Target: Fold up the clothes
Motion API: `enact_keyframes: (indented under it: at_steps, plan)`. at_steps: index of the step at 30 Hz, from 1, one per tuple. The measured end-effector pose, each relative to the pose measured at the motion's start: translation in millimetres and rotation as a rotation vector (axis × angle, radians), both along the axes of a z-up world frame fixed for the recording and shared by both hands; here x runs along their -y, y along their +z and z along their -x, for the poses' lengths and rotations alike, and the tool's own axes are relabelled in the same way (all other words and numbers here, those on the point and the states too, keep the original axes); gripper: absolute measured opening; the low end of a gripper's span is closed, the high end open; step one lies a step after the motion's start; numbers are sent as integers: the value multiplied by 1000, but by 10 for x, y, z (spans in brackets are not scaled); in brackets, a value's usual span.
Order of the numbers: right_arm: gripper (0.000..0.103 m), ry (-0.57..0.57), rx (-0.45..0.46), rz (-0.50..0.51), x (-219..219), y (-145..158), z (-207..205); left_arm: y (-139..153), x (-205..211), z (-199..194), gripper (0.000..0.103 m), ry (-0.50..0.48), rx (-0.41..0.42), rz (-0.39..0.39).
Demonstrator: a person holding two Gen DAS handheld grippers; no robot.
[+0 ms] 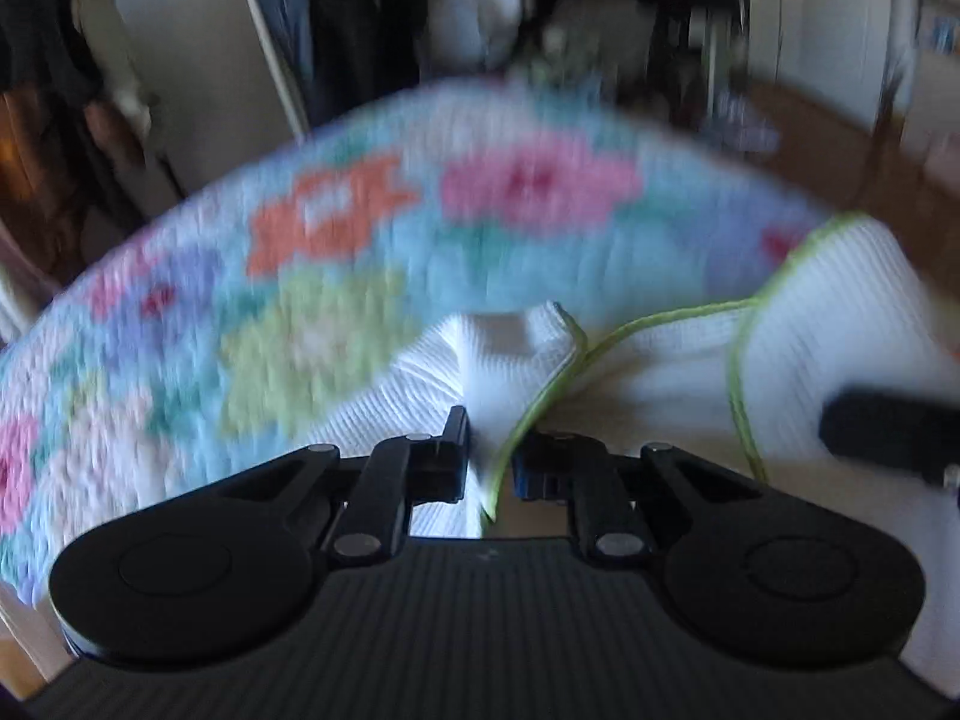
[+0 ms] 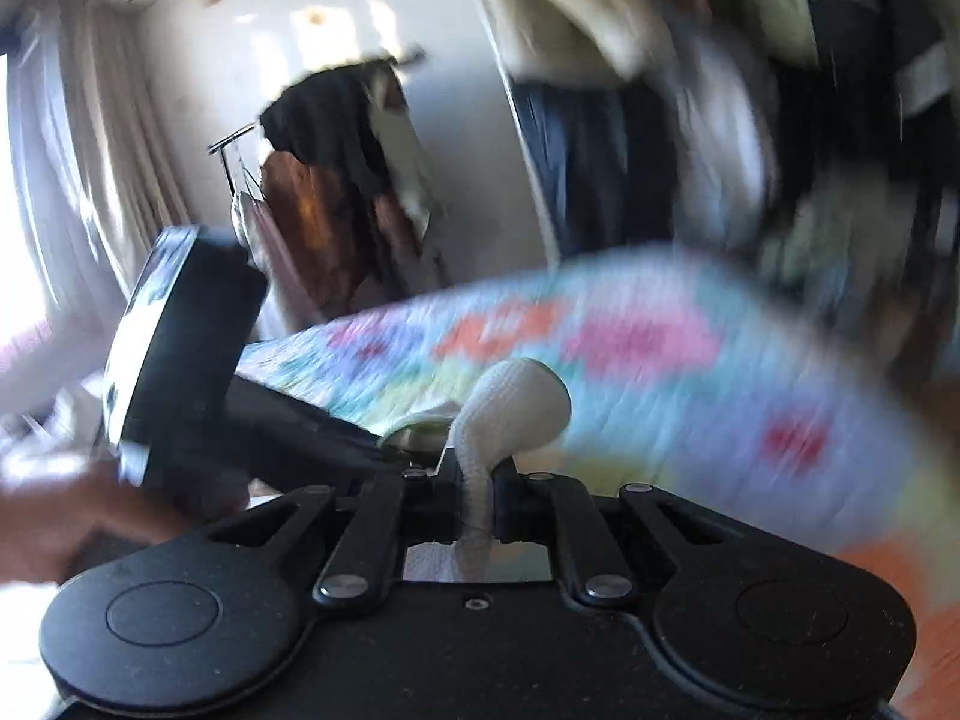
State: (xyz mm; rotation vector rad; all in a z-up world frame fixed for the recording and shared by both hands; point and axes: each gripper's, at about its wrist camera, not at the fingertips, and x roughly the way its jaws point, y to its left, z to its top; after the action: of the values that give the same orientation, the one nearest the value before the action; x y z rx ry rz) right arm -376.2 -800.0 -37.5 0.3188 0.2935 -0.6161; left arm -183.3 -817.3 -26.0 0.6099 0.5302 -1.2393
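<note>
- White ribbed cloth (image 1: 660, 354) with a green-stitched hem is pinched in the left gripper (image 1: 489, 450); the hem runs down between its nearly closed black fingers (image 1: 453, 450).
- Right gripper (image 2: 477, 498) is clamped on a bunched white fold of the same cloth (image 2: 516, 402), which bulges up just beyond its tips.
- Cloth lies on the near right part of a floral quilt (image 1: 360, 240), blurred; the quilt's far edge curves across the view.
- Left of the right gripper, the other gripper's body (image 2: 174, 354) and a hand (image 2: 66, 516) crowd in close.
- Beyond the quilt stand a clothes rack (image 2: 336, 192) and hanging garments (image 2: 600, 150).
</note>
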Motion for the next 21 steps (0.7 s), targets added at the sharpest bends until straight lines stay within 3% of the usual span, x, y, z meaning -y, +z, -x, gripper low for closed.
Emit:
enact_keyframes:
  at_steps: [2,4,7,10,11,12,14,16,21]
  plan:
    - [10,-45,-13,-58,95,-80,51,19,25,-19,14,22,-8,20]
    - [10,-70,-82,-125,258,-262,43,-81,113,-61,14,55,-39,-22]
    - [11,-95,-169,-237,435,-504,54,-167,178,-59,17,100,-23,-45]
    - [11,-102,-129,-316,516,-577,152,-95,164,-160,36,122,-119,-3]
    - [15,-102,-123,-324,528,-567,170,-58,135,-173,47,117,-133,6]
    - [18,-107,-130,-314,520,-551,169,-21,103,-184,50,112,-146,14]
    - [37,-136,-150,-280,476,-519,186,45,40,-192,54,95,-151,16]
    - [48,-185,-160,-270,463,-471,213,155,-106,-171,59,79,-129,6]
    - [50,-221,-114,-272,339,-209,293,475,-714,-274,65,98,-109,-1]
